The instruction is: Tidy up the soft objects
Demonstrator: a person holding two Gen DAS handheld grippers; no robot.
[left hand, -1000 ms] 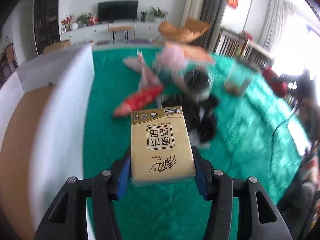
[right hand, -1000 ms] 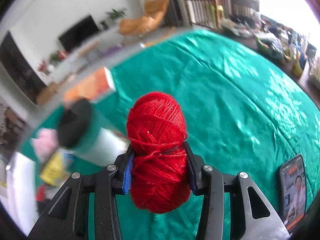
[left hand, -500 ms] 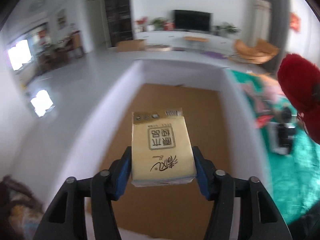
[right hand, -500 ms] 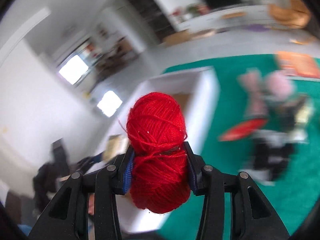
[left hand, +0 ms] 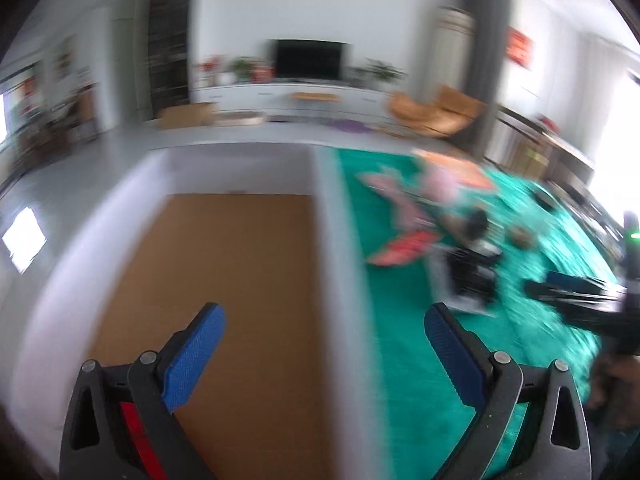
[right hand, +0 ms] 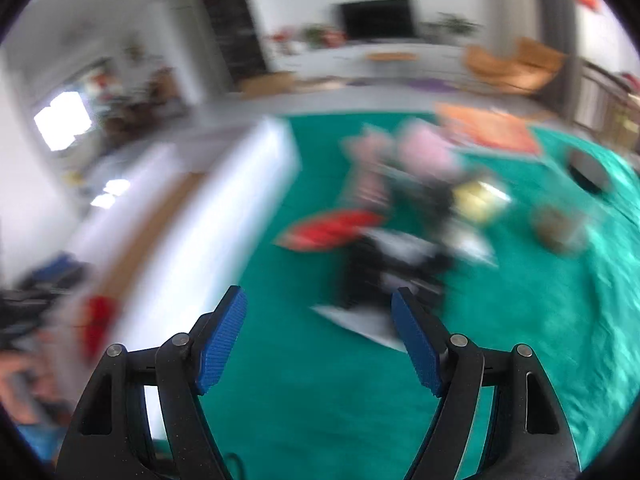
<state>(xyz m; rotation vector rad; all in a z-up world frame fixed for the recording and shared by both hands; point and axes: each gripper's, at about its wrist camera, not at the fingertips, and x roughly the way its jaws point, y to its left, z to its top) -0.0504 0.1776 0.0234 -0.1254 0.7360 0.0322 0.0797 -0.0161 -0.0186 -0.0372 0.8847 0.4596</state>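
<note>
My left gripper hangs over the box's right wall, its jaws opening with nothing between them. The brown floor of the box shows bare ahead of it, and the tissue pack is out of view. My right gripper is over the green cloth, its jaws also opening and empty. A red blur, the colour of the yarn ball, lies inside the box near its end. Ahead on the cloth sits a blurred pile: red fish toy, pink plush, black-and-white item.
A yellow pack, an orange flat box, a brown round thing and a black disc lie beyond the pile. A person's hand shows at the lower left. The right gripper's dark frame crosses the left view's right edge.
The left gripper let go of the tissue pack and the right one let go of the red yarn ball. Both jaws spread wide, and both views swung from the box toward the pile.
</note>
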